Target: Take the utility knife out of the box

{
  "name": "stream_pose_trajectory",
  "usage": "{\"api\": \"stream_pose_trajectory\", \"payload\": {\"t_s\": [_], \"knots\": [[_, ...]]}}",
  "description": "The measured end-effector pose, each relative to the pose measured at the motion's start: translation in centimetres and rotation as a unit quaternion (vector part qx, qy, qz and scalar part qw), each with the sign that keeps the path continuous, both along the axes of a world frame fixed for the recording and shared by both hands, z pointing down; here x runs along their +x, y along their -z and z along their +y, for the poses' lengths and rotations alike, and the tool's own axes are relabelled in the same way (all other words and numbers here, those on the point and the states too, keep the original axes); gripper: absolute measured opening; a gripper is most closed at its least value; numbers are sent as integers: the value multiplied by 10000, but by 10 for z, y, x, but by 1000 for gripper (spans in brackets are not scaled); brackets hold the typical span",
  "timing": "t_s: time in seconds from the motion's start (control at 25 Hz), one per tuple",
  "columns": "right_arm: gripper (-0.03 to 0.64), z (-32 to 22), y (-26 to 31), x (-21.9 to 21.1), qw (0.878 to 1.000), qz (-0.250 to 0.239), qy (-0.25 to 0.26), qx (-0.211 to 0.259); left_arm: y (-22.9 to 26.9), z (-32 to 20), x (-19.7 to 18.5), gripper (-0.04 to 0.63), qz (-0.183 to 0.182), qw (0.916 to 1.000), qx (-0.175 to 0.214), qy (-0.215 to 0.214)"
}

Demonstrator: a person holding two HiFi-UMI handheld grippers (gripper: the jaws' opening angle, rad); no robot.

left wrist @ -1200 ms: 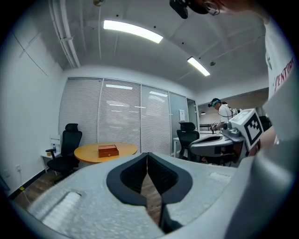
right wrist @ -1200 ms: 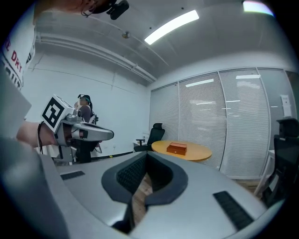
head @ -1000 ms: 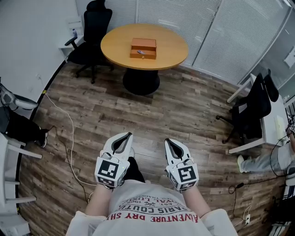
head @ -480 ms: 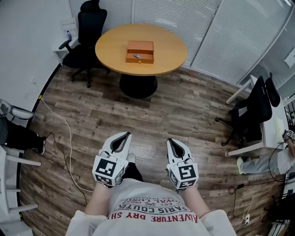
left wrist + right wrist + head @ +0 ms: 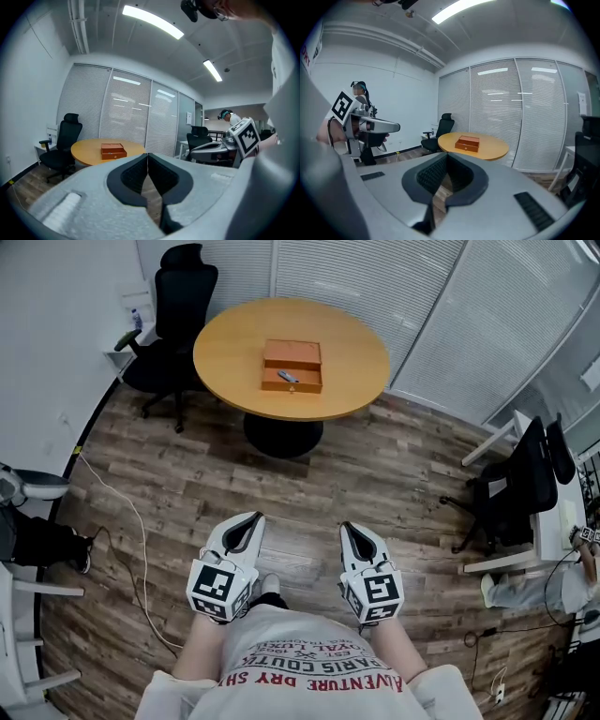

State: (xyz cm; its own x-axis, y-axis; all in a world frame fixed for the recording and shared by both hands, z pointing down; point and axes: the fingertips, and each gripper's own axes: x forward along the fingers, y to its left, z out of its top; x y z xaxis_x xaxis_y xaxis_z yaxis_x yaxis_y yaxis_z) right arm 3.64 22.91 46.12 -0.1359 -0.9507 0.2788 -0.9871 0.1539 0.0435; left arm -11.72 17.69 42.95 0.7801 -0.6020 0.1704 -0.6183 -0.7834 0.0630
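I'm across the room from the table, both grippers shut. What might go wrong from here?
A white cable trails over the floor left of your path; it could snag a foot. The left gripper and right gripper are shut and empty; unless opened in time, they may shove the box or the small utility knife in it rather than grip it.

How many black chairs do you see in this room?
2. One black chair stands left of the round table; the other chair is at the right edge. More may be hidden outside the view.
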Motion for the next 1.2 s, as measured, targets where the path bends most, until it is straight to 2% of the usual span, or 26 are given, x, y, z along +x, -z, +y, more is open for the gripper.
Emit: {"api": "stream_pose_trajectory", "payload": {"t_s": [0.4,0.68,0.84,1.2], "knots": [[8,-100,3,-20,9999,-83,-116,18,7,-95,-26,11,-144,9998,83,-76],[8,-146,-5,-27,9999,35,101,-63,-11,-124,-36,11,-140,9998,-126,112],[8,-173,-7,-24,9995,58,313,-53,-14,-149,-38,11,-155,9992,-125,359],[8,-264,-5,5,9961,19,882,57,-12,-222,-6,11,-284,9961,-43,832]]}}
